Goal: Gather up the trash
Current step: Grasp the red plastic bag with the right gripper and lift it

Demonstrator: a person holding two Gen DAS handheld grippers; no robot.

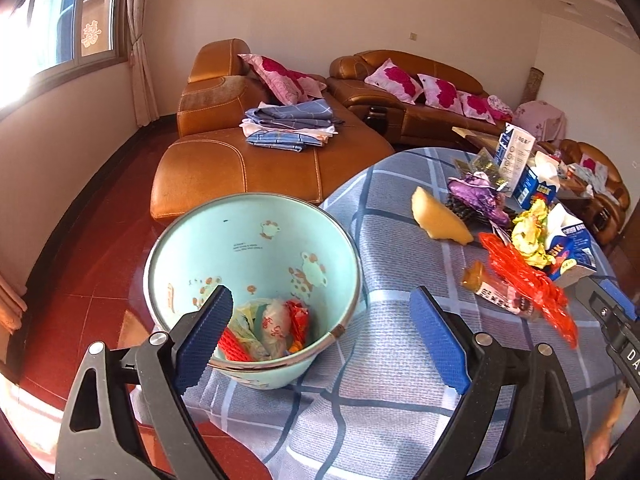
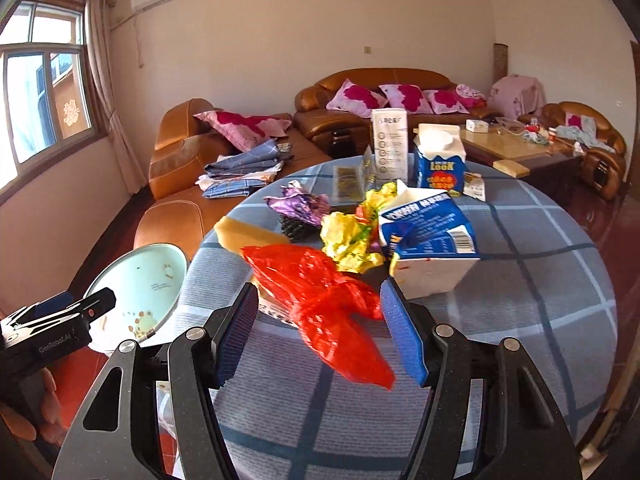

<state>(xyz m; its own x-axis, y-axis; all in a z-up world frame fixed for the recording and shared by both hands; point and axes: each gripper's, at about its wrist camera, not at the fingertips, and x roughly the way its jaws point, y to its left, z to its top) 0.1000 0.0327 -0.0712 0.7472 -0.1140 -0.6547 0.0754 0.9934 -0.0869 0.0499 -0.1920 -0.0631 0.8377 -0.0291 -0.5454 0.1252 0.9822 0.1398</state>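
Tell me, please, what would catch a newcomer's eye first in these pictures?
Probably the red plastic bag, lying on the checked tablecloth between the open fingers of the right gripper. Next, the pale blue bin at the table's left edge, with wrappers at its bottom, below the open left gripper.

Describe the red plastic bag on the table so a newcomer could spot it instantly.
Start at the round table under the blue plaid tablecloth. On its near side, in front of the crushed blue-and-white milk carton and the crumpled yellow wrapper, lies the red plastic bag. It is the only translucent bright red piece, long and crinkled.
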